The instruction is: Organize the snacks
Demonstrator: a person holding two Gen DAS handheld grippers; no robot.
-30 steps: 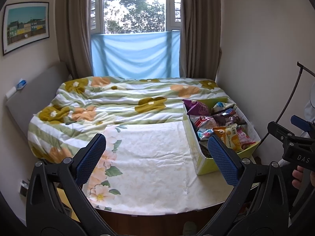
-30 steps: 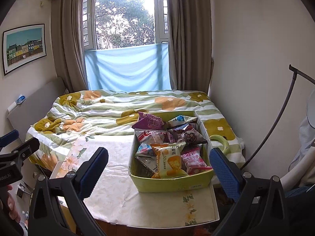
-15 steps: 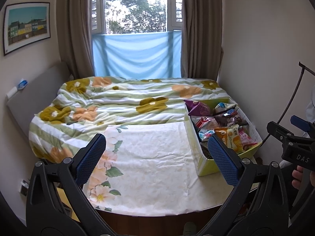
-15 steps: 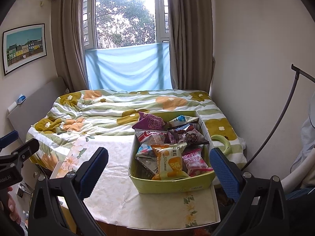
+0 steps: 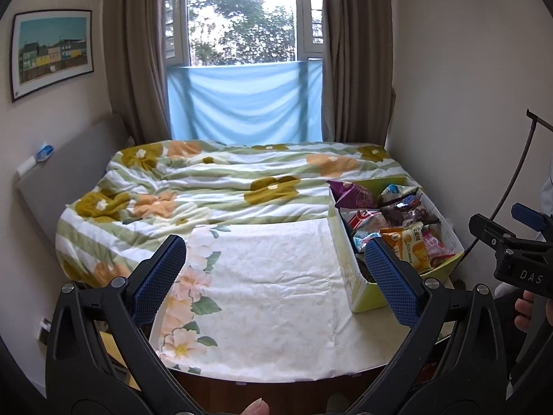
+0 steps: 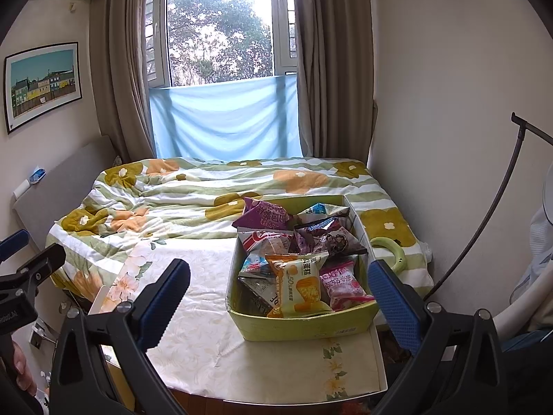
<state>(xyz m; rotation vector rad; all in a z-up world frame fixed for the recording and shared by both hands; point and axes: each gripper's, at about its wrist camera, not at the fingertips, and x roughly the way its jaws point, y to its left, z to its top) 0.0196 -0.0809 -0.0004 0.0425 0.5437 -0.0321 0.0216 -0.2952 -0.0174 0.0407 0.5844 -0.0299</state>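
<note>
Both grippers, left [image 5: 276, 273] and right [image 6: 280, 297], hang spread and empty near the box [image 6: 304, 325] on the table's right, whose snack packets [image 6: 299, 283] look light, crinkly, slippery, best pinched at sealed edges.

Home bedroom: bed [image 5: 221, 186], curtained window [image 5: 242, 17].

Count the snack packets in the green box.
7 visible in the green box: purple and white-blue at the back, red-white and dark mid-box, small blue, orange, pink in front. More may lie underneath.
</note>
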